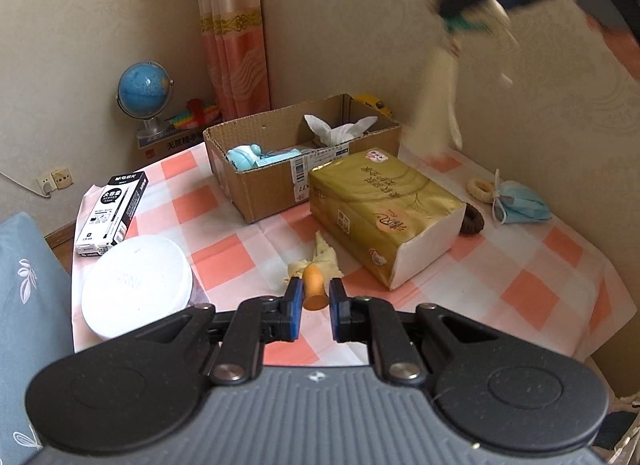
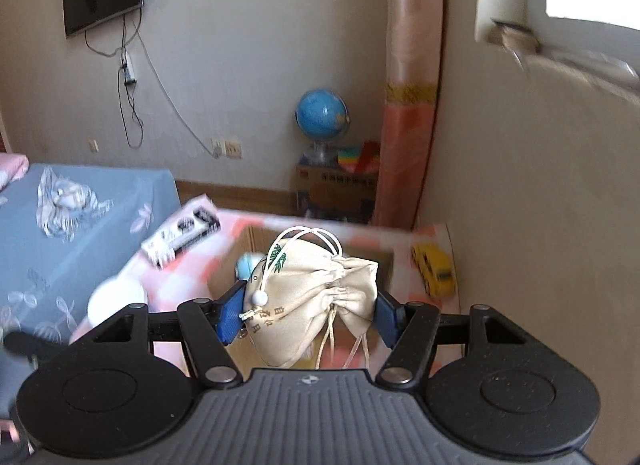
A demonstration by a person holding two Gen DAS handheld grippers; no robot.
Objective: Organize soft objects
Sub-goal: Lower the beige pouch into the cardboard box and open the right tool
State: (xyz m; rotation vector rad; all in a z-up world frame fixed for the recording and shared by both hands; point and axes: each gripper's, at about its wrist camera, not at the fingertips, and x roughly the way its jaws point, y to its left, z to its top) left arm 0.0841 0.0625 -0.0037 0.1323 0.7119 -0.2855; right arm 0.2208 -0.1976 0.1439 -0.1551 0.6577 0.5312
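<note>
My right gripper point(image 2: 308, 307) is shut on a beige drawstring pouch point(image 2: 320, 305) and holds it in the air above the open cardboard box point(image 1: 280, 185). In the left wrist view it is a blurred shape high at the right point(image 1: 464, 5) with the pouch point(image 1: 436, 105) hanging below. My left gripper point(image 1: 314, 297) is partly closed around an orange soft toy piece point(image 1: 313, 289) with a cream cloth part point(image 1: 320, 261), low over the checked tablecloth point(image 1: 224, 253). The box holds a light blue soft item point(image 1: 248, 157) and white tissue point(image 1: 340, 131).
A gold tissue pack point(image 1: 384, 217) lies right of the box. A blue face mask point(image 1: 520, 205), a cream hair tie point(image 1: 480, 189) and a brown scrunchie point(image 1: 472, 221) lie at the right. A white round lid point(image 1: 136, 285) and black pen box point(image 1: 112, 213) at the left. Yellow toy car point(image 2: 434, 269) by the wall.
</note>
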